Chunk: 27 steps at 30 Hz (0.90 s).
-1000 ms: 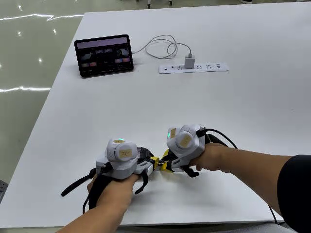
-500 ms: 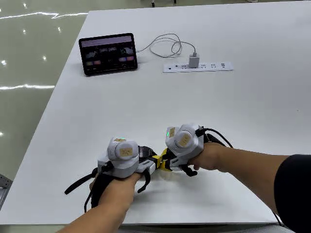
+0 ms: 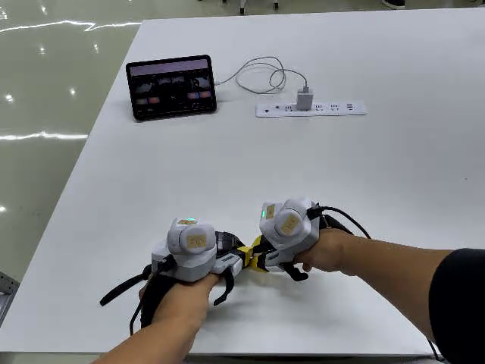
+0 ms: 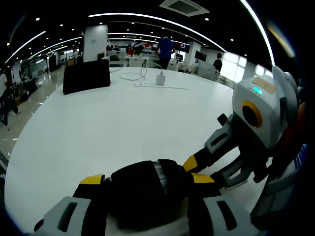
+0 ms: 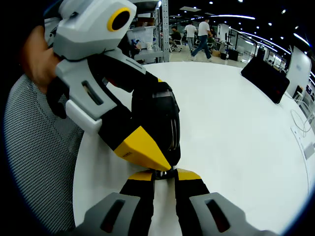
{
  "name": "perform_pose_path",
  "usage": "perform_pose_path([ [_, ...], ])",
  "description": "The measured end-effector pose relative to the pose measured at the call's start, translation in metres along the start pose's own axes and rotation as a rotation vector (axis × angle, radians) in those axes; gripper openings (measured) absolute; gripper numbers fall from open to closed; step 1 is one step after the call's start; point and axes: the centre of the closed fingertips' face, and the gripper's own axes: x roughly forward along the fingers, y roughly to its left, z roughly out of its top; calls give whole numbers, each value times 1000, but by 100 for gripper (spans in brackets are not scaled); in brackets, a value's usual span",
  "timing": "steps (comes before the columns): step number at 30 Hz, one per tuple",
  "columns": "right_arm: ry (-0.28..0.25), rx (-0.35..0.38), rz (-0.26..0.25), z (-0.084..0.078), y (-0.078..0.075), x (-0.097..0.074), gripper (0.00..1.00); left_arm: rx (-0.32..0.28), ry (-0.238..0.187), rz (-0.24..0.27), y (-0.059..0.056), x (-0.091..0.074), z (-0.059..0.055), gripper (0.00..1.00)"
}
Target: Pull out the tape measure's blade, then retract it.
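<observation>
- The tablet (image 3: 172, 86) stands far left on the table (image 3: 379, 174).
- The power strip (image 3: 311, 109) lies right of it, with the charger (image 3: 304, 98) on top.
- At the near edge, the tape measure (image 4: 147, 199) sits between left gripper (image 4: 147, 179) and right gripper (image 5: 165, 173).

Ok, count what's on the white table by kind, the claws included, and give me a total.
Tablet: 1
Power strip: 1
Charger with cable: 1
Tape measure: 1
Claws: 2, the left claw and the right claw
Total: 6
</observation>
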Motion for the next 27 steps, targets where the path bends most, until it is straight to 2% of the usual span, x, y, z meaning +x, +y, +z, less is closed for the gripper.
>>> perform_pose_path([
  [6, 5, -18, 0, 0, 0, 1, 12, -4, -13, -10, -1, 0, 1, 64],
  [15, 12, -17, 3, 0, 1, 0, 12, -2, 5, -40, -1, 0, 0, 64],
  [20, 3, -32, 5, 1, 1, -2, 13, -43, 19, -27, 2, -1, -2, 68],
  [27, 11, -36, 38, -2, 11, -2, 25, -57, 2, -7, 9, -2, 2, 78],
])
